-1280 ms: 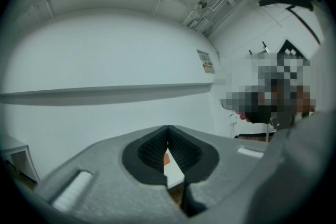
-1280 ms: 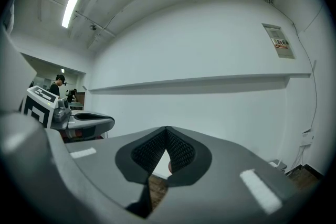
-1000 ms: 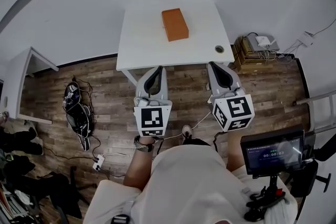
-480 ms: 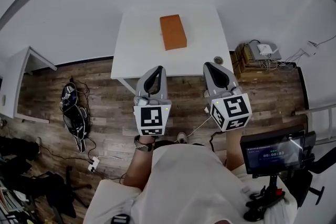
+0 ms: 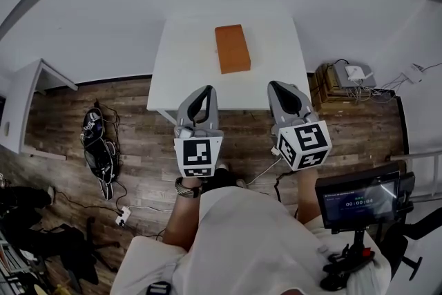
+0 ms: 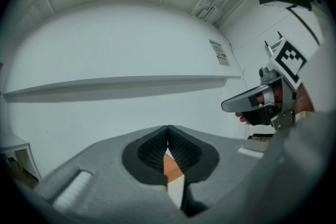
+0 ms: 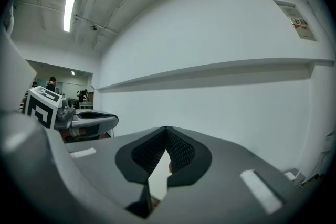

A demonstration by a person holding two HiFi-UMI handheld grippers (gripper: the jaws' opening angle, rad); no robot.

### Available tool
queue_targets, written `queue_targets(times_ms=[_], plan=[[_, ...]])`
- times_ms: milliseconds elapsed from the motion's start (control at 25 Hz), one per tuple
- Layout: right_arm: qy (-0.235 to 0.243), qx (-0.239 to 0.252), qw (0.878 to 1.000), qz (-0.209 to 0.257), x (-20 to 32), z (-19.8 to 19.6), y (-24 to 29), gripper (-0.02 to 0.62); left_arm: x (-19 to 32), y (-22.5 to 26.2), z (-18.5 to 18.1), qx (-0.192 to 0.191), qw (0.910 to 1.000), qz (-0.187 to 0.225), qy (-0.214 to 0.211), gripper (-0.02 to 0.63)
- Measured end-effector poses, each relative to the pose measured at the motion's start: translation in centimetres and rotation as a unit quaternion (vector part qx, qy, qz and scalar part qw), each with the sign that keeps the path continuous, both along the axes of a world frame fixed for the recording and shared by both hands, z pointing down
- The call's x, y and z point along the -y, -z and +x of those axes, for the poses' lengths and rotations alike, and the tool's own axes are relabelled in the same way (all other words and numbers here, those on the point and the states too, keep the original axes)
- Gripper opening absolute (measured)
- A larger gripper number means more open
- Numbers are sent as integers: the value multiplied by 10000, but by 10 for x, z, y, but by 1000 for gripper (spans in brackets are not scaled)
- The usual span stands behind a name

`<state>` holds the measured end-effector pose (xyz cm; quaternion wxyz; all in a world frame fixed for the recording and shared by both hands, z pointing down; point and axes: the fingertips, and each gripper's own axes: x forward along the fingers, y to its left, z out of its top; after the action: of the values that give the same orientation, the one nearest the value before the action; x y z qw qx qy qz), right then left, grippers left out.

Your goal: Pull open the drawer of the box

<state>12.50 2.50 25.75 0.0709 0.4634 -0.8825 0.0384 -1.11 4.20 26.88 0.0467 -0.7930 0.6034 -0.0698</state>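
Observation:
An orange box [image 5: 232,48] lies on the white table [image 5: 179,65], near its middle and toward the far edge. In the head view my left gripper [image 5: 205,89] hangs shut over the table's near edge, left of the box and nearer to me. My right gripper [image 5: 278,86] is shut too, at the near edge on the box's right. Neither touches the box. A sliver of the orange box [image 6: 171,164] shows through the closed jaws of the left gripper [image 6: 168,128]. The right gripper [image 7: 167,129] holds nothing.
A round grommet hole is hidden behind the right gripper. A low wooden crate [image 5: 345,85] with white devices and cables stands right of the table. A black bag [image 5: 97,148] and cords lie on the wood floor at left. A monitor [image 5: 358,198] sits at my lower right.
The view has shifted a little: the table and box sit slightly lower and to the right than a second ago. Both grippers now reach over the table's near edge, still shut.

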Motion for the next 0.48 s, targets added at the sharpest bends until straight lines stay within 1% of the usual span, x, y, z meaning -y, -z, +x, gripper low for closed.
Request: queue_targets(times_ms=[200, 360, 480], plan=[[-69, -44, 9998, -167, 20, -5, -11, 2, 18, -11, -12, -17, 10000, -75, -27, 5], [-126, -44, 9996, -243, 47, -14, -15, 2, 42, -17, -21, -44, 9999, -137, -79, 5], [-132, -11, 9997, -218, 67, -26, -14, 2, 64, -21, -36, 74, 9998, -171, -33, 5]])
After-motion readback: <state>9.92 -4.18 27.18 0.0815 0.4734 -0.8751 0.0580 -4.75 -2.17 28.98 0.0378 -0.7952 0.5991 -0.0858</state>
